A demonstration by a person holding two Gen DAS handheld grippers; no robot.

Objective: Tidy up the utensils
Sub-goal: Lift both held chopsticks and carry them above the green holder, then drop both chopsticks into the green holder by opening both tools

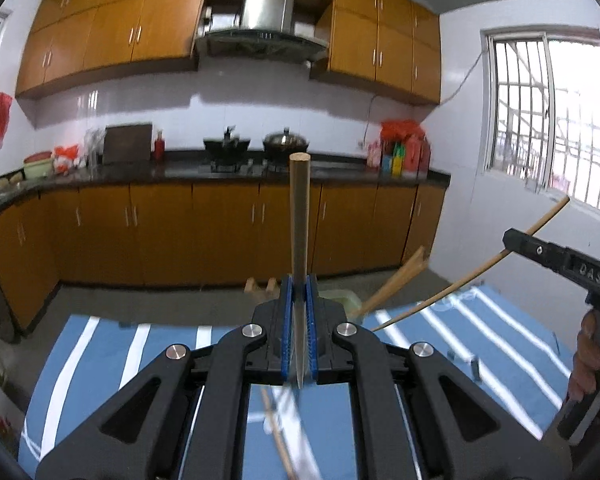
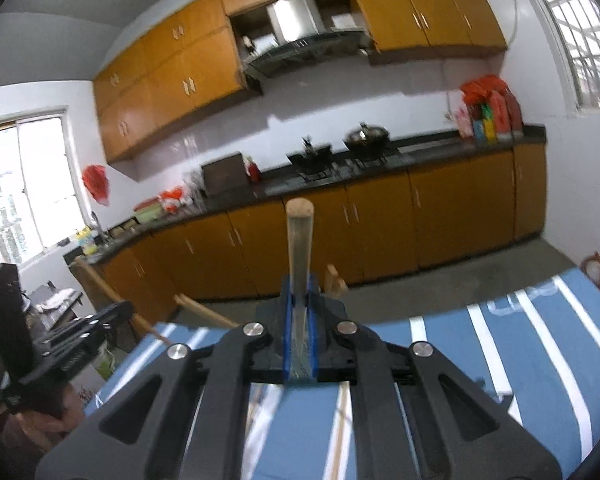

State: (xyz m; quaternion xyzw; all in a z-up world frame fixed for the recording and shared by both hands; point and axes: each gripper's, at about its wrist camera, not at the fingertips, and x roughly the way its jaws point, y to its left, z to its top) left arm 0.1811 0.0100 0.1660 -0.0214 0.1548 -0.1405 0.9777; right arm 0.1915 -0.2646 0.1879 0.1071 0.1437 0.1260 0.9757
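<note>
Only one marking was readable: "DAS", in pale raised letters on the right gripper (image 1: 512,240) body.

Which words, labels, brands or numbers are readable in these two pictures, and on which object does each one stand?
"DAS": raised letters on the black body of the right hand-held gripper, seen from the left wrist view; more letters may follow out of sight.
Coloured packages on the counter: any print is too blurred to read.
Right wrist view: no readable text.
</note>
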